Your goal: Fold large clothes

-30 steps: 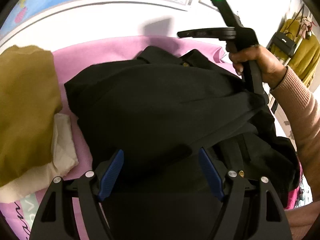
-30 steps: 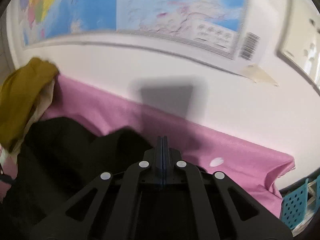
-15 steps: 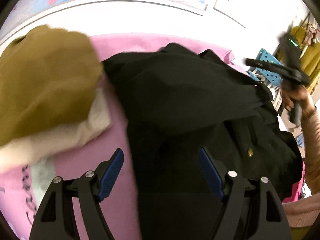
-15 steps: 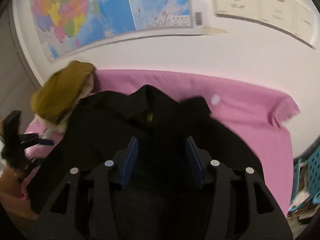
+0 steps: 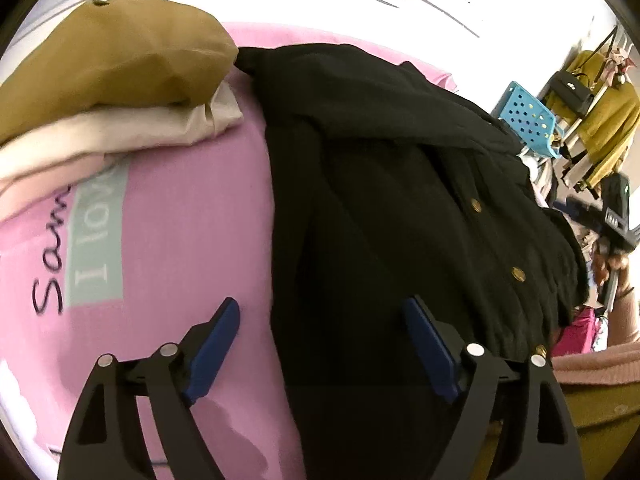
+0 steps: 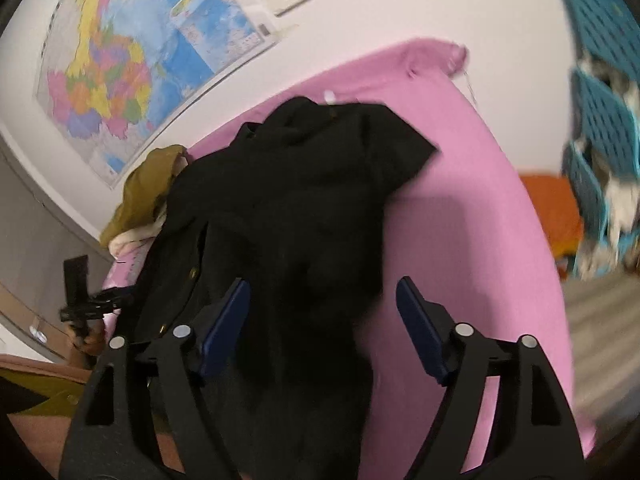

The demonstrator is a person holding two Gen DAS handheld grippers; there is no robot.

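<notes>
Both grippers have swung out to opposite edges of the pink sheet (image 5: 180, 216), left gripper (image 5: 320, 344) and right gripper (image 6: 322, 320) opening empty over the black coat (image 5: 400, 200), seemingly only part-folded.

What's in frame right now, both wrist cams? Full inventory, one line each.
black garment: 1, black with gold buttons, spread over the pink cover, partly folded
pink cover: 1, pink with printed lettering, under all the clothes
mustard garment: 1, mustard yellow, top of the pile beside the black garment
cream garment: 1, cream, under the mustard one
wall map: 1, multicoloured, on the white wall behind the cover
blue crate: 1 in the left view, blue with holes, beyond the cover's far edge
black handbag: 1, black, hanging in the background
left gripper: 1, black with blue pads, jaws opening, nothing pinched
right gripper: 1, black with blue pads, jaws opening, over the black garment, pads clear of it
</notes>
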